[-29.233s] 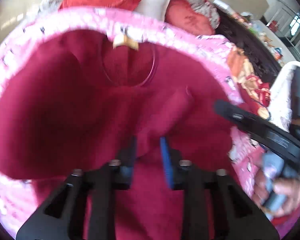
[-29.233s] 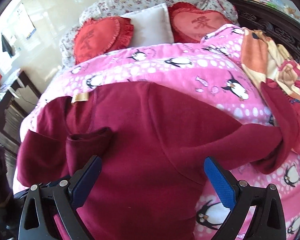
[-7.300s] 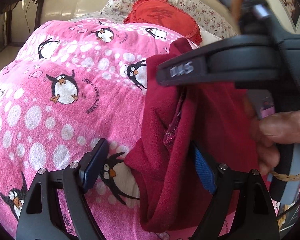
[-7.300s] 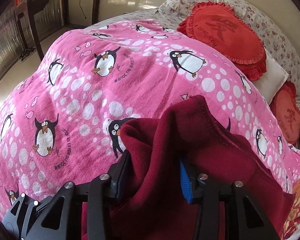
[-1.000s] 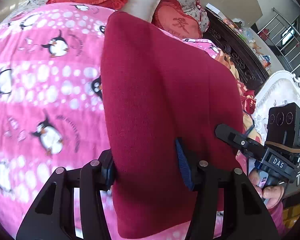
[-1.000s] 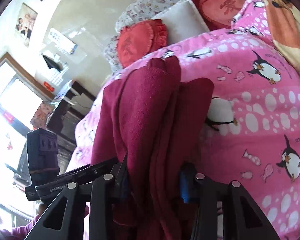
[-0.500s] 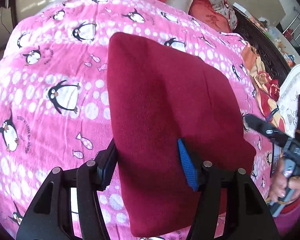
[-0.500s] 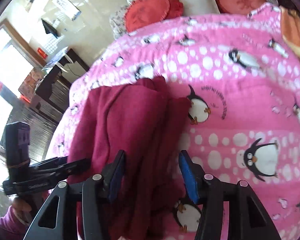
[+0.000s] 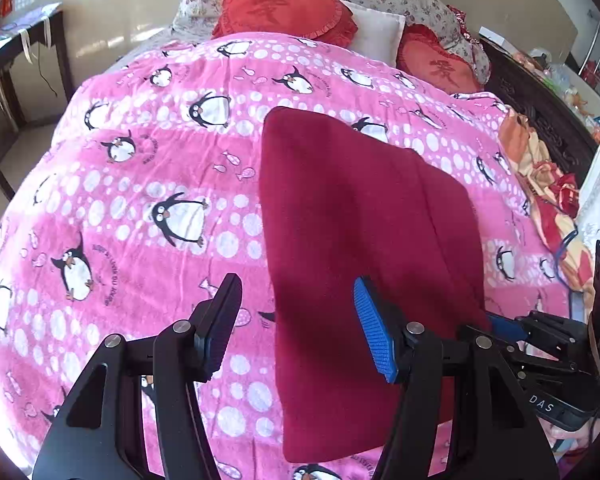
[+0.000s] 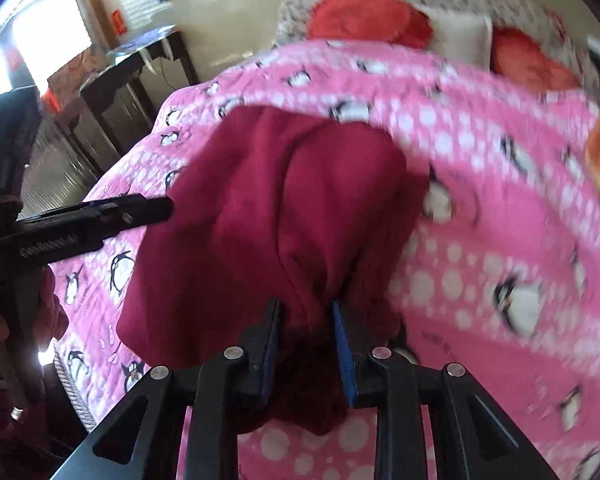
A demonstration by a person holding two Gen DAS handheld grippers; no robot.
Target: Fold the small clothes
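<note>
A folded dark red garment (image 9: 364,240) lies flat on the pink penguin blanket (image 9: 140,184). My left gripper (image 9: 296,320) is open above the garment's near left edge and holds nothing. My right gripper (image 10: 306,316) is shut on the garment's near edge (image 10: 284,208), with cloth bunched between the pads. The right gripper also shows at the right edge of the left wrist view (image 9: 540,344). The left gripper shows at the left of the blurred right wrist view (image 10: 100,216).
Red cushions (image 9: 284,12) and a white pillow (image 9: 374,36) lie at the head of the bed. An orange patterned cloth (image 9: 540,184) lies on the right side. A dark wooden headboard (image 9: 540,116) runs along the right. A dark desk (image 10: 140,76) stands left of the bed.
My left gripper has opened and let go of the garment, which now lies flat. My right gripper has closed on the garment's near edge.
</note>
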